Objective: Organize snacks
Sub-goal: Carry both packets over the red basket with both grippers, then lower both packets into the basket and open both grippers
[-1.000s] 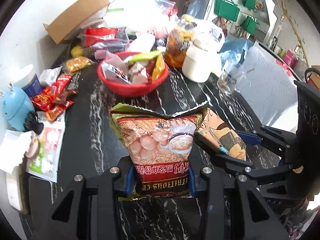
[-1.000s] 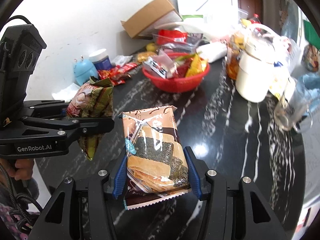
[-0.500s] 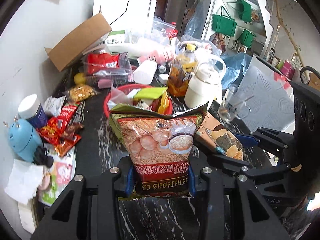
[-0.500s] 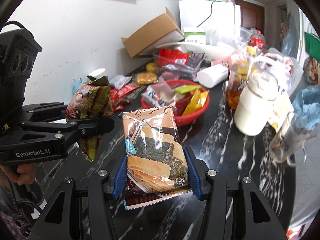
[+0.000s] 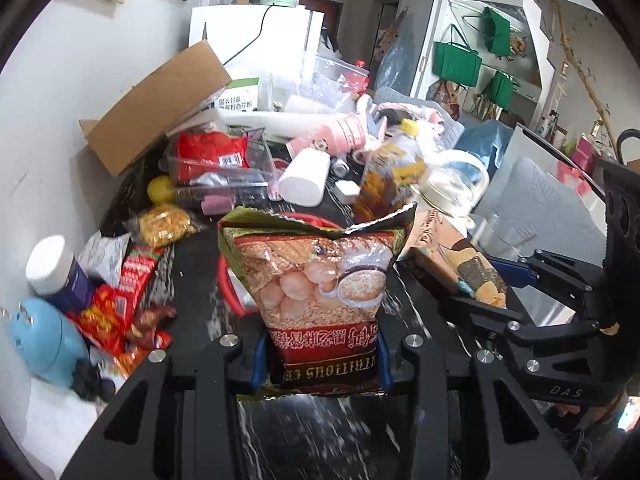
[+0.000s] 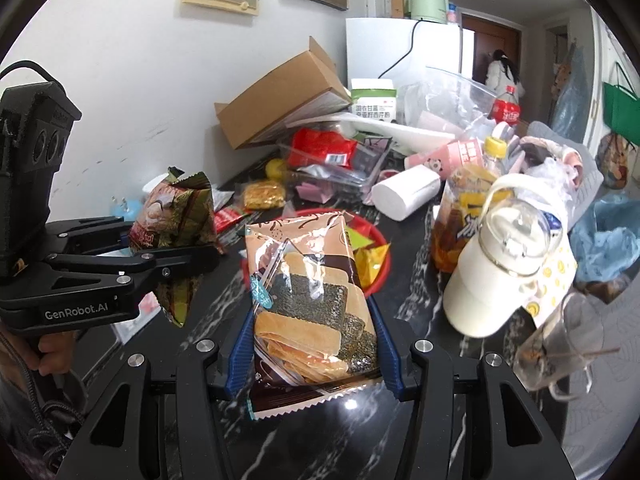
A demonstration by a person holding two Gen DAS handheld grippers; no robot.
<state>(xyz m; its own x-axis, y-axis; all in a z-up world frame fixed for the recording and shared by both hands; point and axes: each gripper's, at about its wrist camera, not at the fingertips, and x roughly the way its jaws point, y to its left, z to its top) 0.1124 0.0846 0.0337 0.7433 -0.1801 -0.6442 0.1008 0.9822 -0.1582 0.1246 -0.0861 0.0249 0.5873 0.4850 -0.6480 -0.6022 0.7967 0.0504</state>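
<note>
Red plastic basket [image 6: 378, 276] sits on the dark marbled surface [image 6: 404, 432], holding yellow and green snack packets, though the held bags hide most of it. Left hand-held gripper [image 5: 320, 354] is clamped on an upright cereal crisp bag [image 5: 316, 280], lifted before the basket. Right hand-held gripper [image 6: 310, 354] pinches a seaweed cracker pack [image 6: 308, 296] just beside it. Farther back, a clear tub [image 6: 340, 160] contains a red packet, apparently.

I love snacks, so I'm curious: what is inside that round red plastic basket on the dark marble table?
The red plastic basket shows yellow and green snack packets at its right side. The held seaweed cracker packet hides the rest.
</note>
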